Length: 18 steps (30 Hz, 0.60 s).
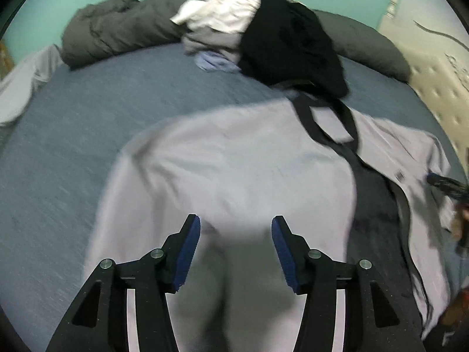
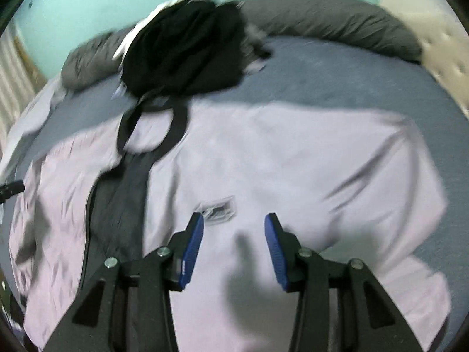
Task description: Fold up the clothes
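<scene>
I had both grippers, L point(image 1: 236, 224) & R point(image 2: 234, 221), spread w/ nothing between pads. Pale jacket point(image 1: 234, 158) lay flat on bed point(image 1: 58, 135), just under & ahead of both. Looked soft, light, floppy; I'd pinch hem corners.

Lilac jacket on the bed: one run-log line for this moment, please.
stage: pre-fold | lilac jacket: spread on bed, front open | left tongs: open, empty | right tongs: open, empty | clothes pile: behind

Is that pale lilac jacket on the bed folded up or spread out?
Spread out: the pale lilac jacket lies flat, its front open, dark lining showing.
</scene>
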Each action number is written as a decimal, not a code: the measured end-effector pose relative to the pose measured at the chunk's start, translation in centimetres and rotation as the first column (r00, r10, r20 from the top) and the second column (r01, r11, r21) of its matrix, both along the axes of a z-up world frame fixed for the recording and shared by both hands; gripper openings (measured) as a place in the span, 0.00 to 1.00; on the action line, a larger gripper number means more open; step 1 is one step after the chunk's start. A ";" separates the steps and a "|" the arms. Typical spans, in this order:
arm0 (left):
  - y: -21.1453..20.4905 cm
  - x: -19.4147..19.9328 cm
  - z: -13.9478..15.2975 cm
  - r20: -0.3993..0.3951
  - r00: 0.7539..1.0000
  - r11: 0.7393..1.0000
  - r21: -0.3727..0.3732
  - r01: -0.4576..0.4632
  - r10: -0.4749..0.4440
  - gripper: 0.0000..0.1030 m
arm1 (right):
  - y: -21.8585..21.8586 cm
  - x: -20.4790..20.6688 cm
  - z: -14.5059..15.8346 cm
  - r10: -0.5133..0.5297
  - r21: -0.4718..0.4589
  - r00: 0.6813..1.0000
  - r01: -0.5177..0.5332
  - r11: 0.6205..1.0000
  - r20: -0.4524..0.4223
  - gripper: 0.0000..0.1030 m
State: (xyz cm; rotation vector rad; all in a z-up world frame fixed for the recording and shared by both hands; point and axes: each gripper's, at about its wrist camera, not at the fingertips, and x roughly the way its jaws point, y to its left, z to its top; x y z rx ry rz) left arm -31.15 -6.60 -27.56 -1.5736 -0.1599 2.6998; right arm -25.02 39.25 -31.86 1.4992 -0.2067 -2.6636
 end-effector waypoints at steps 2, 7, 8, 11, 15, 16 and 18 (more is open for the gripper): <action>1.2 1.0 -1.8 0.030 1.000 0.999 0.040 0.008 -0.009 0.53 | -1.5 0.3 -2.0 0.020 -0.019 0.998 -0.019 1.000 0.055 0.42; 3.7 3.2 -5.6 0.083 0.996 0.994 0.106 0.021 -0.030 0.53 | -4.2 1.0 -6.4 0.043 -0.010 0.983 -0.042 0.999 0.178 0.42; 4.2 3.7 -6.1 0.084 0.996 0.994 0.104 0.030 -0.039 0.53 | -4.5 1.1 -7.1 0.038 -0.007 0.980 -0.037 0.999 0.197 0.42; 5.0 4.8 -6.7 0.064 0.997 0.993 0.112 0.035 -0.042 0.53 | -4.9 1.6 -6.4 0.005 0.003 0.986 -0.005 1.000 0.169 0.42; 4.6 6.2 -6.4 0.000 1.000 0.991 0.133 0.002 -0.002 0.54 | -5.5 2.3 -3.0 -0.019 -0.004 1.000 0.019 1.000 0.018 0.42; 4.2 6.6 -6.4 -0.015 1.000 0.989 0.146 -0.017 0.019 0.54 | -5.9 2.2 -2.4 -0.014 -0.018 1.000 0.014 1.000 0.001 0.42; 3.4 7.4 -6.4 -0.038 0.998 0.986 0.165 -0.037 0.044 0.55 | -6.7 1.7 -2.4 -0.002 -0.012 1.000 0.002 1.000 0.009 0.42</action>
